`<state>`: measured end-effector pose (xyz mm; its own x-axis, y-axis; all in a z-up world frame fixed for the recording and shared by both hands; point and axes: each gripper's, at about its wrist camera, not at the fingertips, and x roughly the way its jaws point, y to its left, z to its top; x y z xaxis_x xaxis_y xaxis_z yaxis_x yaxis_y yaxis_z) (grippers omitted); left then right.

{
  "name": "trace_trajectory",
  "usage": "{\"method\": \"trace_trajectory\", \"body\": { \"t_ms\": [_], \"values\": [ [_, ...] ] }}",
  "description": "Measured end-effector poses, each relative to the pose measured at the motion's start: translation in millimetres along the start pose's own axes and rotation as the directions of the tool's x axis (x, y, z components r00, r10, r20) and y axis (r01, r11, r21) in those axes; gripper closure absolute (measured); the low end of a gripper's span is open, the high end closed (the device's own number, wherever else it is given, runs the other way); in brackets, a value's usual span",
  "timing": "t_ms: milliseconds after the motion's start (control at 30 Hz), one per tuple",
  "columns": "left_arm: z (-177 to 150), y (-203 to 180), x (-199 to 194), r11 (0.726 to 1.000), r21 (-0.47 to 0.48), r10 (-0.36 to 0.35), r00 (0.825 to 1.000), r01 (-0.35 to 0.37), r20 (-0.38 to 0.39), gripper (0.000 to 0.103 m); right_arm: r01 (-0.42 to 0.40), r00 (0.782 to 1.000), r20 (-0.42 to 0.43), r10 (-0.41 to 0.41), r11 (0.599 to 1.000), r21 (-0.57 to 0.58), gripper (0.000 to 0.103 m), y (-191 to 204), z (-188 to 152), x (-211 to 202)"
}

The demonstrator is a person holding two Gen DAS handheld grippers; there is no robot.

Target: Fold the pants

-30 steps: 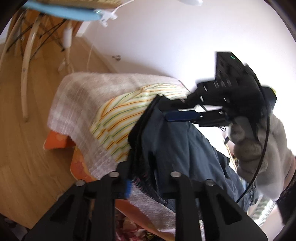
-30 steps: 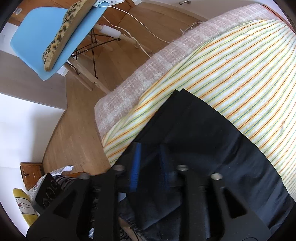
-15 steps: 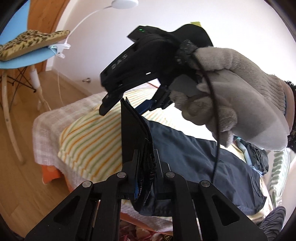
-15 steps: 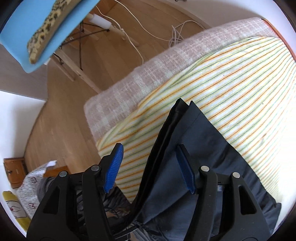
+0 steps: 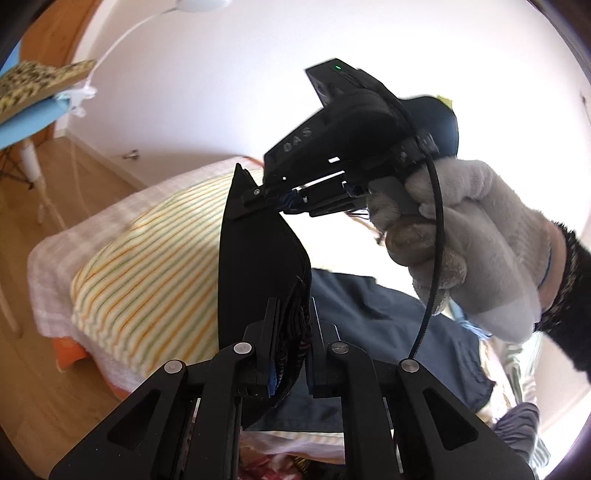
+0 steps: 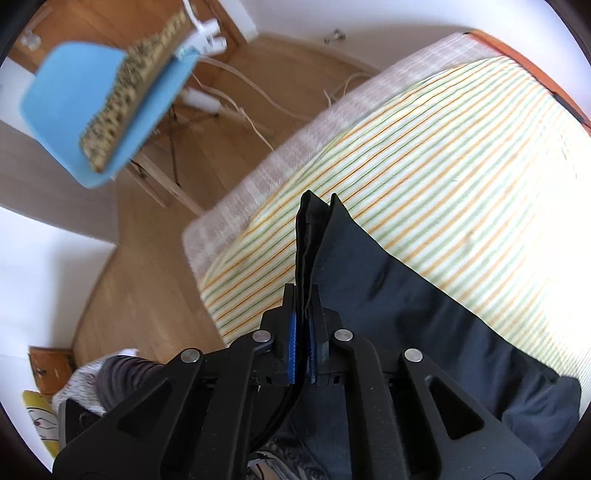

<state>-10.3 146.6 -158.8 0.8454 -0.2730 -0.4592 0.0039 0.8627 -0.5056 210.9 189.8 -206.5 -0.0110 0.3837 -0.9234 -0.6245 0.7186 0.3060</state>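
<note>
The pants (image 5: 258,258) are pinched along one edge by both closed grippers, left gripper (image 5: 290,343) near, right gripper (image 6: 301,332) farther along, the rest trailing down onto the striped sheet (image 6: 461,166), so that edge likely sets the fold line.

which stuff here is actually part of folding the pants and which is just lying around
Part of the job:
- dark pants, an edge pinched in both claws
- left claw, shut on the pants
- right claw, shut on the pants
- striped sheet that the pants lie on

Lying about:
- blue chair with leopard-print cushion
- white lamp
- pale blanket
</note>
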Motion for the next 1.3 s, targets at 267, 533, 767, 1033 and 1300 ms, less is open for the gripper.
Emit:
{"method": "trace_trajectory", "body": {
  "t_ms": [267,533,767,1033,1300],
  "values": [
    [15,-48,-3,0.992,0.073,-0.104,0.994,0.105,-0.012,0.094,-0.084,0.984,0.163,0.071,0.994,0.07,0.098,-35,-37,-77],
    [7,-93,12,0.972,0.142,-0.178,0.982,0.186,-0.068,0.094,-0.092,0.965,0.255,0.059,0.989,0.118,0.098,-72,-80,-127],
    [2,-130,40,0.946,0.196,-0.226,0.96,0.257,-0.167,0.094,-0.087,0.952,0.306,0.026,0.979,0.187,0.098,-112,-119,-154],
    [-14,-161,76,0.914,0.222,-0.258,0.91,0.339,-0.326,0.059,-0.094,0.942,0.336,-0.014,0.949,0.302,0.098,-171,-175,-164],
    [15,-148,60,0.915,0.236,-0.252,0.921,0.327,-0.298,0.043,-0.125,0.93,0.367,-0.036,0.905,0.406,0.098,-227,-228,-172]
  ]
}}
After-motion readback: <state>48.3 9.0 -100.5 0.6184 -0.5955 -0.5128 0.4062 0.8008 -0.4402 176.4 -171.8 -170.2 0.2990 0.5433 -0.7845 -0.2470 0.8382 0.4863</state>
